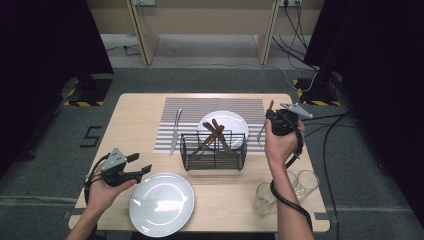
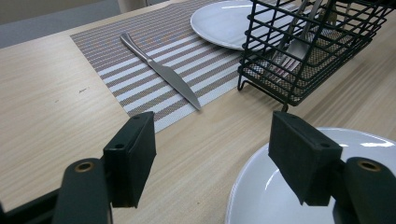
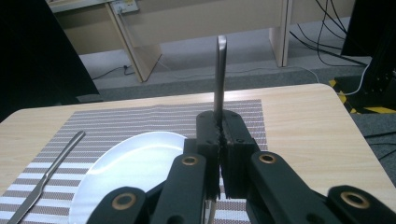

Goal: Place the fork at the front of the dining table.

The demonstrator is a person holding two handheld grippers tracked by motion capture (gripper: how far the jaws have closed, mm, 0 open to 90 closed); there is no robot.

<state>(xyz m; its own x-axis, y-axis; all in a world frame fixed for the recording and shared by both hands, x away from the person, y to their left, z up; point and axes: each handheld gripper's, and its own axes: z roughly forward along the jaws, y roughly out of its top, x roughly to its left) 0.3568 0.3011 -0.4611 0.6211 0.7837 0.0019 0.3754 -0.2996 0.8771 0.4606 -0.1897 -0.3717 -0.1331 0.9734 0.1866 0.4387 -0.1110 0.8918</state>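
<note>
Right gripper (image 1: 270, 116): clenched on a thin metal utensil (image 3: 220, 74), held above the table's right side, just right of the wire basket.
Utensil: its handle stands up out of the closed jaws in the right gripper view; in the high view its lower end hangs below the gripper, too small to tell whether it is a fork or a spoon.
Left gripper (image 2: 212, 154): jaws wide apart, nothing between them, hovering at the table's front left, just beside the near plate (image 1: 161, 204).
Wire basket (image 1: 213, 151): black, mid-table, holding wooden-handled cutlery.
Far plate (image 1: 235, 122): on the striped placemat (image 1: 215, 107), behind the basket.
Knife (image 1: 175, 131): flat on the placemat's left part.
Glasses (image 1: 286, 189): front right, near the right forearm.
</note>
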